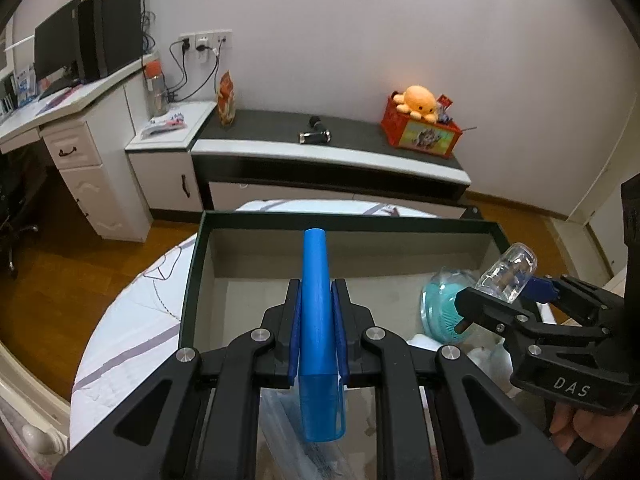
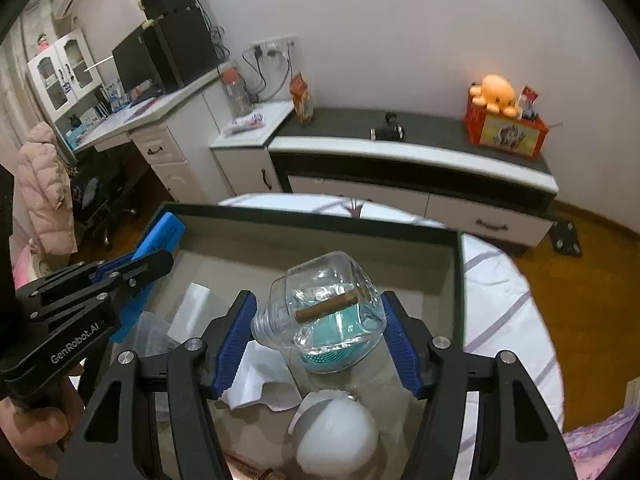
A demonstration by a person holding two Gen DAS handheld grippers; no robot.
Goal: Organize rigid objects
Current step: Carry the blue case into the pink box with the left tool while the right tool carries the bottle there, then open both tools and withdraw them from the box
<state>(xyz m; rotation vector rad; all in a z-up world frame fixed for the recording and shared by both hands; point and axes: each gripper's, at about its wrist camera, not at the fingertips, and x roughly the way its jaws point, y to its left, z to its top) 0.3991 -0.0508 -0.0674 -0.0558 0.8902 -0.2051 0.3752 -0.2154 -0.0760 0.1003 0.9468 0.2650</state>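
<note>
Over the box (image 1: 196,276), your left gripper (image 1: 316,304) clamped a blue case (image 1: 316,280) while your right gripper (image 2: 318,320) clasped a clear jar (image 2: 324,304) lying sideways.

Left claw (image 1: 316,304) pitched down, jaws clamped tight on what it carries; a hand (image 2: 28,432) grips its handle. Right claw (image 2: 318,320) pitched down too, jaws about half spread and pressing a load; right hand (image 1: 580,428) on its handle. Claws side by side.

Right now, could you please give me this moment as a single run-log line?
left tool: shut on blue case | right tool: shut on glass bottle | both above open box | teal item inside
</note>
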